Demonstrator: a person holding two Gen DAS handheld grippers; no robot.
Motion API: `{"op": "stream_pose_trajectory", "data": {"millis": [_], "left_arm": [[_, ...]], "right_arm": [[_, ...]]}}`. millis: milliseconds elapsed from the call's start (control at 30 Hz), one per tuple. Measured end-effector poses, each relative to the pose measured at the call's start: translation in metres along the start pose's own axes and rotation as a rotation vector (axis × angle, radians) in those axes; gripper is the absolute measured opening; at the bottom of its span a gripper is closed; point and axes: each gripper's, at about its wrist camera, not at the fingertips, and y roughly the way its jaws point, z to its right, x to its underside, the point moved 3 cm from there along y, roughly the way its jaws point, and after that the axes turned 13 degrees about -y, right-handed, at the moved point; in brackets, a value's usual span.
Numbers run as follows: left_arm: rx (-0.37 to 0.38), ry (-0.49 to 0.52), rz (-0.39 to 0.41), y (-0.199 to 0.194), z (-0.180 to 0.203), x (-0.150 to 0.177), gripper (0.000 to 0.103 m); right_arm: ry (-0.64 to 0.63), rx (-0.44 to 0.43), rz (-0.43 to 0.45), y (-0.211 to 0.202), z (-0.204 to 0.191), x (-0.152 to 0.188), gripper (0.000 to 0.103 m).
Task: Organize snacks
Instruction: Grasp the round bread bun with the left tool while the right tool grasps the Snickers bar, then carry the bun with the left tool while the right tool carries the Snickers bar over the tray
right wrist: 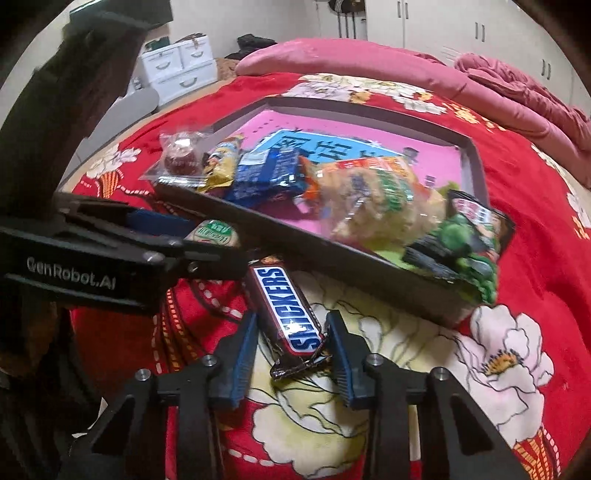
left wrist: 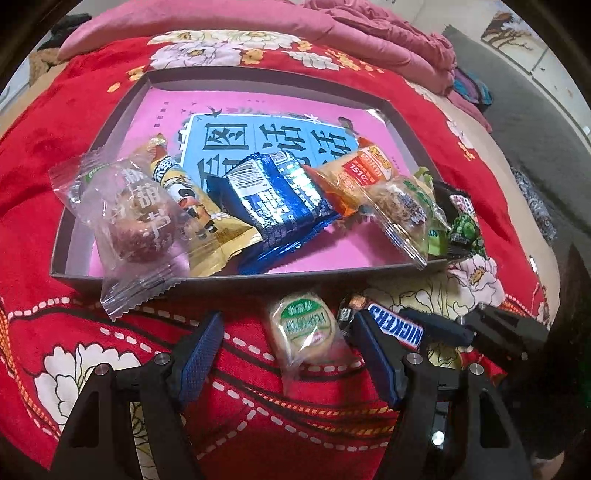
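A Snickers bar [right wrist: 291, 310] lies on the red flowered blanket in front of the box, and my right gripper [right wrist: 292, 316] is shut on its near end, a pad on each side. In the left wrist view the same bar [left wrist: 397, 326] shows beside that gripper [left wrist: 436, 328]. My left gripper [left wrist: 289, 317] stands open around a clear-wrapped pastry with a green label [left wrist: 303, 328], which lies between the fingers untouched. The shallow grey box [left wrist: 258, 278] with a pink bottom holds several snacks: a round red sweet [left wrist: 136, 221], a yellow packet [left wrist: 199, 210], a blue packet [left wrist: 273, 199] and others.
The box sits on a bed with a red blanket [left wrist: 55, 166] and a pink quilt [left wrist: 369, 33] behind it. A green and black packet [right wrist: 469, 240] hangs over the box's right corner. White drawers [right wrist: 177, 66] stand beyond the bed at the left.
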Motion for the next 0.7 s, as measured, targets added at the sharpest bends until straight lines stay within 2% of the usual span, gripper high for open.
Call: {"op": "stream_pose_trajectory", "data": {"millis": [100,167,367,433,533,700], "left_arm": [[-0.001,0.007,0.006,0.000,-0.001,0.001,0.068],[-0.006,0.013,0.002,0.000,-0.003,0.002,0.057],[0.001,-0.009,-0.007,0.000,-0.014,0.004,0.038],[0.007,-0.015,-0.002,-0.003,-0.018,0.006,0.035],[0.021,-0.018,0.006,-0.008,-0.022,0.008,0.035],[0.062,-0.014,0.033,-0.026,-0.028,0.013,0.034]], "right_arm": [[0.021,-0.049,0.017,-0.003,-0.002,-0.001,0.033],[0.018,-0.074,0.021,-0.002,-0.005,-0.002,0.033],[-0.019,-0.044,0.009,0.011,-0.014,-0.008,0.034],[-0.009,-0.038,0.003,0.014,-0.014,-0.010,0.033],[0.001,-0.037,0.011,0.012,-0.016,-0.012,0.030],[0.043,-0.105,0.083,-0.004,-0.019,-0.015,0.029]]}}
